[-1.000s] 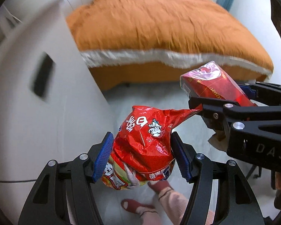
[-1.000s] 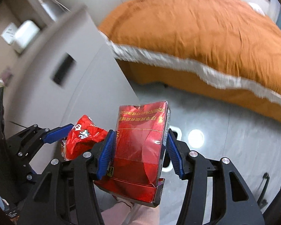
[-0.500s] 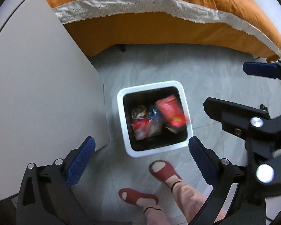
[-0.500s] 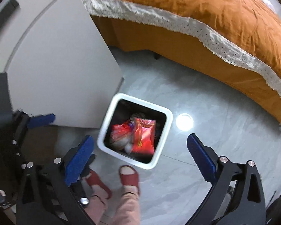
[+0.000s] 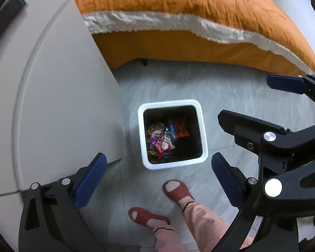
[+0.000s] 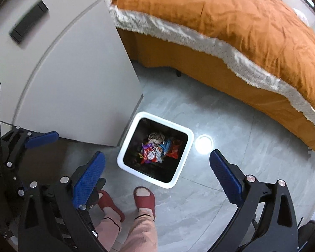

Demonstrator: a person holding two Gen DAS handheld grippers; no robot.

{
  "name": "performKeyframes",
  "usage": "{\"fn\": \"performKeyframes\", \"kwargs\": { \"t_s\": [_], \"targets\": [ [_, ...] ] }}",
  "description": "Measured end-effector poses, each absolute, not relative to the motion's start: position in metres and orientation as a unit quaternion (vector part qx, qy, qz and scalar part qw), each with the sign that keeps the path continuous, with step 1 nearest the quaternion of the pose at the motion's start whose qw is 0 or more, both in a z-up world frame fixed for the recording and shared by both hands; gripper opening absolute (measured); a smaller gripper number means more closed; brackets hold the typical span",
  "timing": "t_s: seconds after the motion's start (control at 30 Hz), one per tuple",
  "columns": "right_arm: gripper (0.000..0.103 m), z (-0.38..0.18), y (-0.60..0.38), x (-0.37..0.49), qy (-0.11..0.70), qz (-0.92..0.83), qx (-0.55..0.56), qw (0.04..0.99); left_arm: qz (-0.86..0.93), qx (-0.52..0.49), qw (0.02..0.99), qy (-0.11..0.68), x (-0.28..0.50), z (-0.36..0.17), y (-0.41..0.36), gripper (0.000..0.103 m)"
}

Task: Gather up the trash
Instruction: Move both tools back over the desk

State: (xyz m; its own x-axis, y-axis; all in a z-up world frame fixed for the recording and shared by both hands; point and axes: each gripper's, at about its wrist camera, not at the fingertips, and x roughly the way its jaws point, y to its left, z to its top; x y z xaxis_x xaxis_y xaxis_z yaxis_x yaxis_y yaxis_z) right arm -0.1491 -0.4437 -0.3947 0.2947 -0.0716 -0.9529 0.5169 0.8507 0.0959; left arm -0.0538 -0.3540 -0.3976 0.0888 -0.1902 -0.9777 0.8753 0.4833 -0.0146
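A white square trash bin (image 5: 203, 130) stands on the grey floor below both grippers; it also shows in the right wrist view (image 6: 189, 135). Inside lie several wrappers: a red snack bag (image 5: 162, 145) and a red packet (image 5: 181, 128), seen in the right wrist view as the snack bag (image 6: 150, 154) and the packet (image 6: 174, 150). My left gripper (image 5: 157, 179) is open and empty, high above the bin. My right gripper (image 6: 156, 176) is open and empty too; it shows at the right of the left wrist view (image 5: 283, 103).
A white cabinet (image 5: 52, 96) stands just left of the bin. A bed with an orange cover (image 5: 189, 10) fills the far side. The person's feet in red slippers (image 5: 178, 193) stand just in front of the bin. A ceiling light reflects on the floor (image 6: 203, 143).
Both grippers opened and dropped the red snack bag and red packet, which fell into the bin and settled among the wrappers. The views tilted down toward the floor.
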Motion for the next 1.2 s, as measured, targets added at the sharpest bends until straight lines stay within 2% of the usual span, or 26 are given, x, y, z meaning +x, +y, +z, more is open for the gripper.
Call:
{"fn": "performKeyframes", "kwargs": {
  "t_s": [0.2, 0.37, 0.57, 0.87, 1.0, 1.2],
  "targets": [
    [0.099, -0.315, -0.435, -0.163, 0.498, -0.186, 0.230, 0.815, -0.382, 0.267, 0.727, 0.504, -0.056, -0.308, -0.333, 0.098],
    [0.099, -0.236, -0.416, -0.156, 0.430, -0.157, 0.199, 0.866, -0.366, 0.224, 0.780, 0.456, -0.046, -0.229, -0.300, 0.098],
    [0.099, -0.177, -0.386, -0.120, 0.384, -0.103, 0.158, 0.904, -0.319, 0.182, 0.832, 0.415, -0.017, -0.166, -0.256, 0.098],
    [0.099, -0.121, -0.322, -0.047, 0.331, -0.001, 0.102, 0.938, -0.228, 0.140, 0.894, 0.360, 0.037, -0.115, -0.184, 0.098],
    [0.099, -0.110, -0.291, -0.017, 0.303, 0.025, 0.073, 0.950, -0.186, 0.114, 0.909, 0.356, 0.061, -0.104, -0.144, 0.098],
    [0.099, -0.104, -0.252, 0.031, 0.304, 0.077, 0.059, 0.948, -0.127, 0.088, 0.921, 0.358, 0.095, -0.097, -0.092, 0.098]
  ]
}}
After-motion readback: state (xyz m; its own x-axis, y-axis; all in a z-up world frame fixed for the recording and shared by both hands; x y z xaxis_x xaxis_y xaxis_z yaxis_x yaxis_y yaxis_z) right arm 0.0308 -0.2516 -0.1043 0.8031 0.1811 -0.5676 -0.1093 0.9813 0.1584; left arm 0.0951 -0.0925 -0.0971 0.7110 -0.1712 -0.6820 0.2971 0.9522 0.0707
